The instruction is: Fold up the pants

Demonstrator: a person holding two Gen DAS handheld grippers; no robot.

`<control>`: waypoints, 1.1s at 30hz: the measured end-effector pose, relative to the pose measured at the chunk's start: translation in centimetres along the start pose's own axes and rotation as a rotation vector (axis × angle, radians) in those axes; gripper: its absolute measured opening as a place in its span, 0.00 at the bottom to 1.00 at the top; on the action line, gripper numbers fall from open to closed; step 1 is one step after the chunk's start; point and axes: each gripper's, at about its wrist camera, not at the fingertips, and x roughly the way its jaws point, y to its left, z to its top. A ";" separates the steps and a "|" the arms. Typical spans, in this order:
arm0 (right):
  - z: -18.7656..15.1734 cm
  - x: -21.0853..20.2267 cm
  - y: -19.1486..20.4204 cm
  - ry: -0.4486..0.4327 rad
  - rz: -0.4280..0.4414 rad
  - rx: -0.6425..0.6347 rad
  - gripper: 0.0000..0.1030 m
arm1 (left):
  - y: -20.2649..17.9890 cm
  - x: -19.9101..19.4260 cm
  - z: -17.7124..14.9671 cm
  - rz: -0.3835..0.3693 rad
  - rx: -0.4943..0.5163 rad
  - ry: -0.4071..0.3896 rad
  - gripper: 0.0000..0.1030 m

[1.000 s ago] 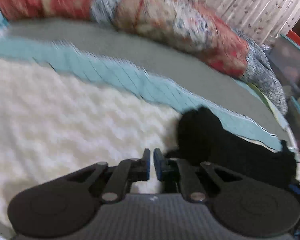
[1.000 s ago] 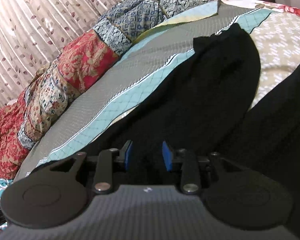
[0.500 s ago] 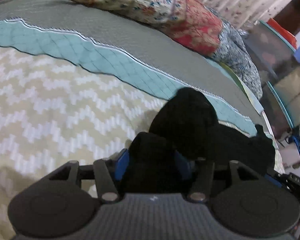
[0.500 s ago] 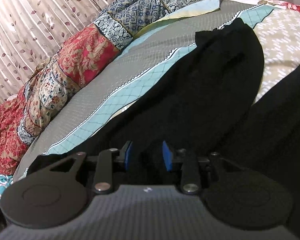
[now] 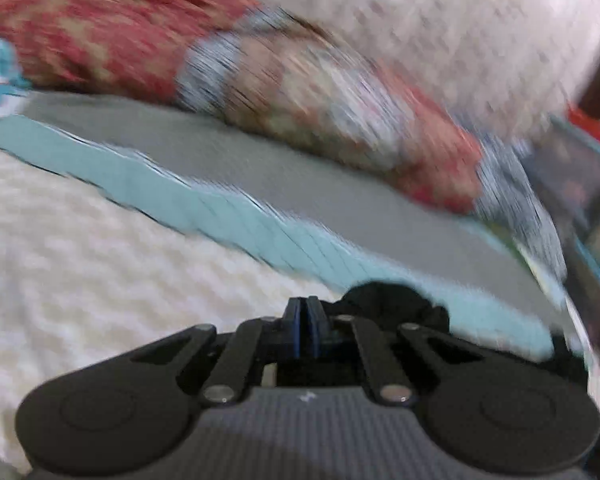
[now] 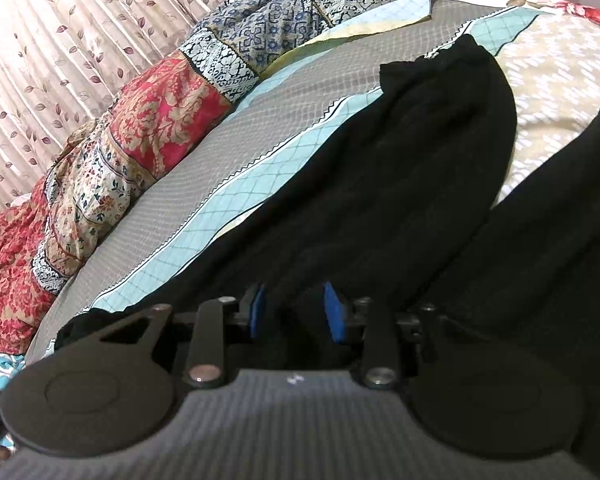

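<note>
The black soft fabric pants (image 6: pixel 400 184) lie spread on the patterned bedspread (image 6: pixel 260 136); the right gripper (image 6: pixel 296 312) has its blue pads apart around the cloth, probably to pin it; the left gripper (image 5: pixel 305 328), pads together, holds nothing visible.

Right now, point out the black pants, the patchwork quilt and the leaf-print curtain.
black pants (image 6: pixel 428 152), right wrist view, spread leg.
patchwork quilt (image 6: pixel 160 120), right wrist view, red floral patch.
leaf-print curtain (image 6: pixel 60 20), right wrist view, pleated middle.
</note>
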 end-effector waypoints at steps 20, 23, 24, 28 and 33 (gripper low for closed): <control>5.4 -3.0 -2.9 -0.125 -0.118 -0.113 0.35 | 1.8 -2.2 1.3 0.244 -0.042 -0.045 0.07; 8.8 -3.6 -5.7 -0.217 -0.169 -0.093 0.38 | -1.3 -1.0 0.6 0.147 0.057 0.003 0.09; 10.0 -3.4 -6.7 -0.242 -0.200 -0.085 0.42 | -2.0 -0.2 0.3 0.127 0.071 0.026 0.09; 14.3 -0.1 -10.4 -0.236 -0.295 -0.077 0.45 | -3.4 3.6 -1.5 0.172 0.125 0.116 0.10; 17.6 6.2 -14.6 -0.123 -0.298 0.082 0.57 | -2.3 5.5 -3.0 0.236 0.076 0.187 0.10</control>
